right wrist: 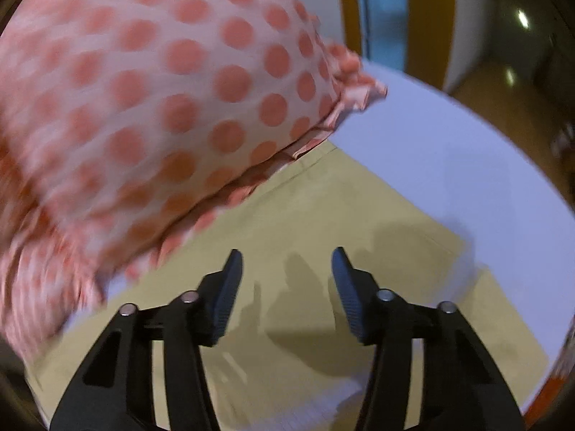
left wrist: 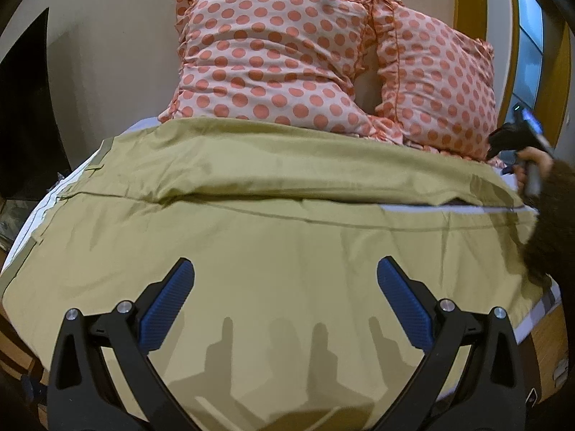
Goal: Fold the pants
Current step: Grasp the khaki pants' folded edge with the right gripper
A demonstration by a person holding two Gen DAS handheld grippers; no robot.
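The olive pants [left wrist: 273, 251] are spread flat across the bed [left wrist: 539, 319], with one fold laid along the far side. The left gripper [left wrist: 285, 283] is held wide open just above the cloth. Two polka-dot pillows [left wrist: 266, 57] are propped beyond. The right gripper [left wrist: 517, 140] is seen at the right edge.

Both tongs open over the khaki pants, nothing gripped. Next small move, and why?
Probably lower the right tongs and close on the pants near their corner by the polka-dot pillow. Both tongs are open and empty, the left tongs hover over the flat middle, and the cloth has an edge to pinch only on the right side.
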